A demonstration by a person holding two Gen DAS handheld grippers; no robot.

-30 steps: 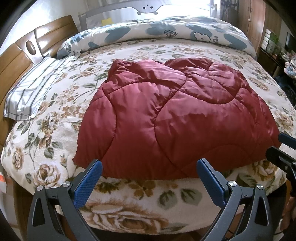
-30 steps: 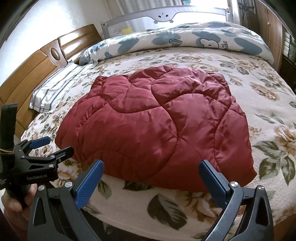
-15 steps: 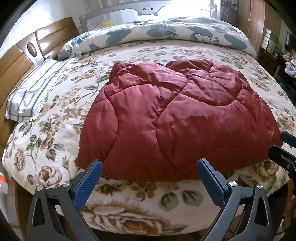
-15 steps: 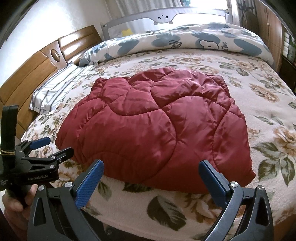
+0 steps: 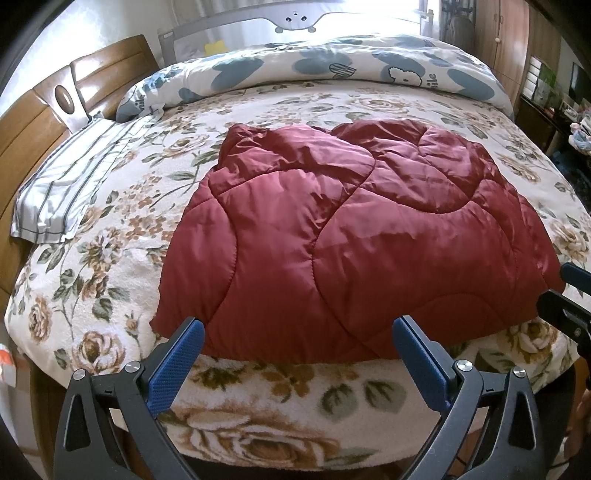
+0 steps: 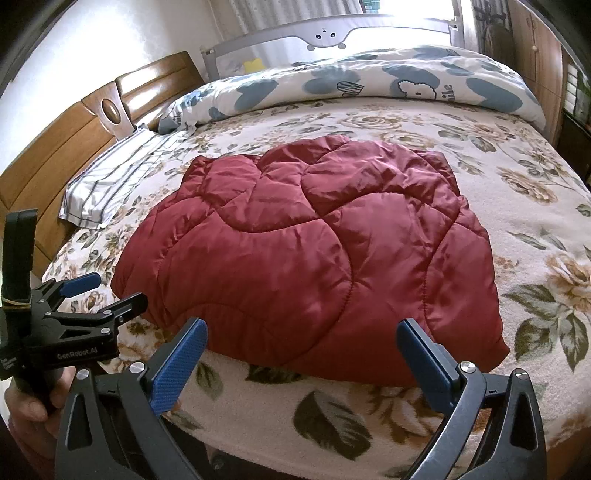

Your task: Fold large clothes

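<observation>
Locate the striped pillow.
In both wrist views the striped pillow lies at the left edge of the bed, against the wooden headboard, left of the red jacket.

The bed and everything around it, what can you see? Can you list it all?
Quilted jacket: one, dark red, lying folded on the bed's near half.
Floral blanket: one, cream with brown roses, covering the bed.
Duvet: one, white with blue patches, along the far side.
Striped pillow: one, white and grey, by the headboard.
Headboard: one, brown wood, left.
Bed rail: one, grey, far side.
Left gripper: black, blue pads, open.
Right gripper: same, open.
</observation>
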